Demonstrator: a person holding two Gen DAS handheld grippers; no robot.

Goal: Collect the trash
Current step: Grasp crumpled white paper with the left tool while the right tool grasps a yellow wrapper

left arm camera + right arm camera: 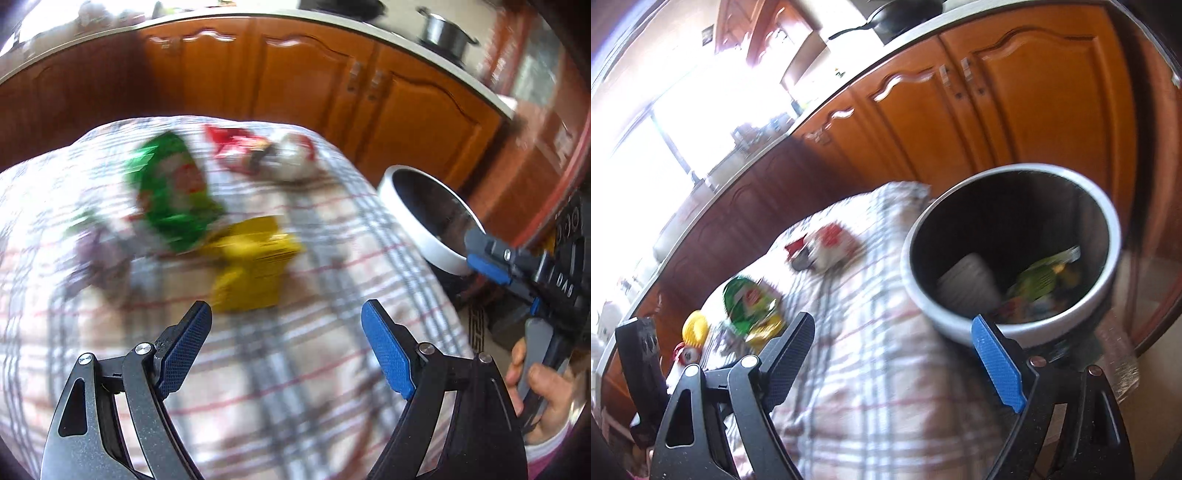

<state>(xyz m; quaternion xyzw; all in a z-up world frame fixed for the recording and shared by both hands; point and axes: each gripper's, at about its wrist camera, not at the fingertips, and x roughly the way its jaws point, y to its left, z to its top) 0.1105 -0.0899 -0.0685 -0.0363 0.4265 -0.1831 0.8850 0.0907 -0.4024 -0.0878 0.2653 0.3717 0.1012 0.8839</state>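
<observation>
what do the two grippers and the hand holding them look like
Both the left gripper and the right gripper have dark grey metal arms with silver rivets and textured blue pads. The right one's black body carries white lettering. The hand wears a pink sleeve.

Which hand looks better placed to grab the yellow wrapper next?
Probably the left. The left gripper is open and empty, with the yellow wrapper just ahead of it. The right gripper, also open, sits beside the bin.

Two dark-grey hand-held gripper frames point(286, 325) — blue textured pads point(388, 350), silver pivot screws, a pink sleeve point(550, 450).
</observation>
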